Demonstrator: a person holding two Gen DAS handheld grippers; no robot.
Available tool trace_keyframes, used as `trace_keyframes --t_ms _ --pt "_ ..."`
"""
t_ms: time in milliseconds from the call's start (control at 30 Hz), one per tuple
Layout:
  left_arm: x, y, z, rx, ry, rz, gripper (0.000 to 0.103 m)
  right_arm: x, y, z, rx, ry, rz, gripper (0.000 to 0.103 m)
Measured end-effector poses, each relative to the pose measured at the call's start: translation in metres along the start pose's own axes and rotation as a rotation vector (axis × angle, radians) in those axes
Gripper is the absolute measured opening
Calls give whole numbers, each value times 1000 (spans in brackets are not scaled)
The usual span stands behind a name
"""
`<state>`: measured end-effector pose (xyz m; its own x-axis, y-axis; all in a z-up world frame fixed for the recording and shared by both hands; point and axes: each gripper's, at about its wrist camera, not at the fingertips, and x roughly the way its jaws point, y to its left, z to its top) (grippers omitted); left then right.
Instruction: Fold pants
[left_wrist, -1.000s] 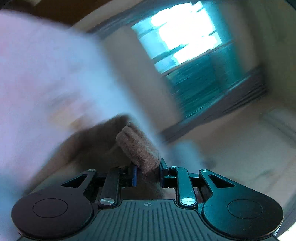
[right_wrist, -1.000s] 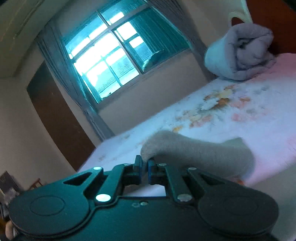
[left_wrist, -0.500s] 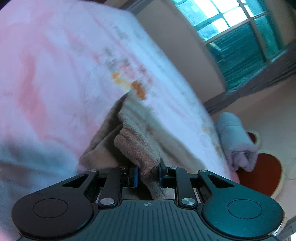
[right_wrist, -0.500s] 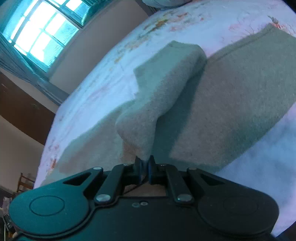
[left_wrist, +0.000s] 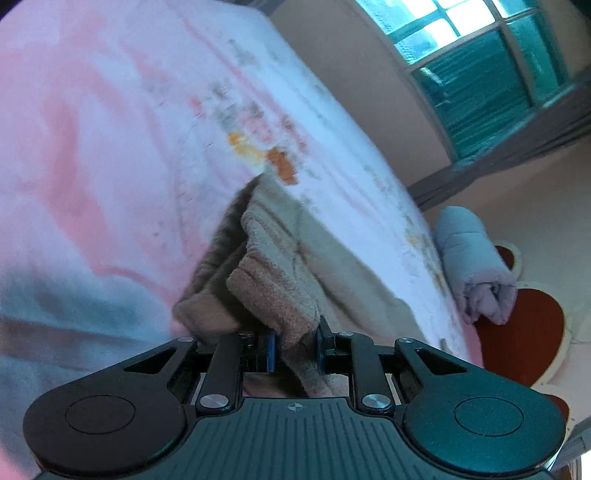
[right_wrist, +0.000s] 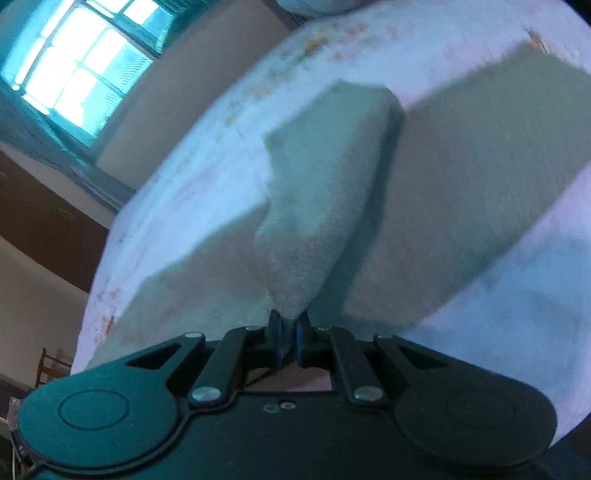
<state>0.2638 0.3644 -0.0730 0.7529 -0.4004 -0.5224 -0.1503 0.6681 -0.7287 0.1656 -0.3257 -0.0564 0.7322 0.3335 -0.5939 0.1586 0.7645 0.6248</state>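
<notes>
Brown fleece pants (left_wrist: 280, 258) lie on a bed with a pale flowered sheet (left_wrist: 110, 129). In the left wrist view my left gripper (left_wrist: 294, 349) is shut on a thick ribbed edge of the pants, bunched between its blue pads. The rest of the cloth trails away toward the right. In the right wrist view my right gripper (right_wrist: 289, 334) is shut on a raised fold of the pants (right_wrist: 317, 192), which stands up like a tent. A flat part of the pants (right_wrist: 480, 177) spreads on the sheet (right_wrist: 192, 177) behind and to the right.
A rolled grey blanket (left_wrist: 476, 266) lies at the bed's far end beside a red-brown headboard (left_wrist: 517, 332). A window (right_wrist: 74, 66) with curtains sits in the beige wall. A dark door (right_wrist: 40, 218) and a chair (right_wrist: 51, 365) stand left of the bed.
Both views have swung down from the window and wall toward the bed. The right gripper has sunk with its fold, and the flat pants now fill its view. Both grips are unchanged.
</notes>
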Motion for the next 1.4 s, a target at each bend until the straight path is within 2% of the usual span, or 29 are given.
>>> trace_keyframes --t_ms 100,233,300,333,367,400,433,467,533,567,667,767,800,867,900,933,967,1000,1100,1200,1300,1333,1367,1400 --pt "8 1 -6 64 50 85 20 5 -4 -5 -28 47 -53 0" --pt "5 2 -9 48 17 87 22 17 -5 -9 -14 67 -96 1" --pt "-1 -3 -11 51 3 92 30 13 -5 -7 3 72 -72 9" --pt "-5 -6 -13 50 -2 88 42 9 -7 -3 22 51 -54 20" --pt "-10 -10 -15 51 -12 78 65 -3 -9 -1 23 11 -41 35" --pt "-18 -16 -17 65 -32 91 84 -12 -10 0 9 -20 -49 41" --pt "-27 -26 -20 96 -68 166 102 -22 -11 1 -10 -48 -59 47" --pt "-35 -37 -23 140 -109 235 103 -32 -13 3 -28 -73 -56 47" --pt "-45 -51 -28 198 -130 268 103 -50 -17 7 -58 -120 -49 47" --pt "-52 -59 -32 213 -169 284 103 -57 -19 9 -72 -137 -49 47" --pt "-61 -88 -40 247 -242 226 103 -59 -12 25 -125 -181 -64 49" --pt "-44 -115 -50 292 -239 204 103 -51 1 32 -193 -207 -84 50" --pt "-34 -122 -57 316 -231 231 103 -46 7 32 -220 -213 -94 51" --pt "-6 -135 -71 383 -220 344 103 -38 21 34 -293 -216 -127 56" --pt "10 -139 -78 440 -211 439 103 -33 28 34 -340 -216 -140 56" --pt "28 -138 -85 492 -184 570 103 -27 35 34 -390 -211 -156 56" --pt "46 -133 -90 525 -128 648 103 -19 44 34 -449 -203 -180 56" --pt "60 -125 -97 554 -80 675 103 -12 52 34 -507 -196 -203 56" --pt "63 -116 -118 584 -169 680 103 17 76 35 -671 -158 -269 54" --pt "61 -114 -115 550 -159 669 103 51 96 33 -829 -110 -322 42" --pt "64 -115 -111 551 -148 663 103 86 107 32 -957 -50 -410 39" --pt "63 -114 -110 552 -144 660 103 95 105 33 -977 -24 -425 25" --pt "63 -112 -111 553 -140 658 103 101 103 36 -985 -1 -436 0" --pt "66 -112 -112 552 -139 656 103 100 99 40 -969 -5 -447 0"
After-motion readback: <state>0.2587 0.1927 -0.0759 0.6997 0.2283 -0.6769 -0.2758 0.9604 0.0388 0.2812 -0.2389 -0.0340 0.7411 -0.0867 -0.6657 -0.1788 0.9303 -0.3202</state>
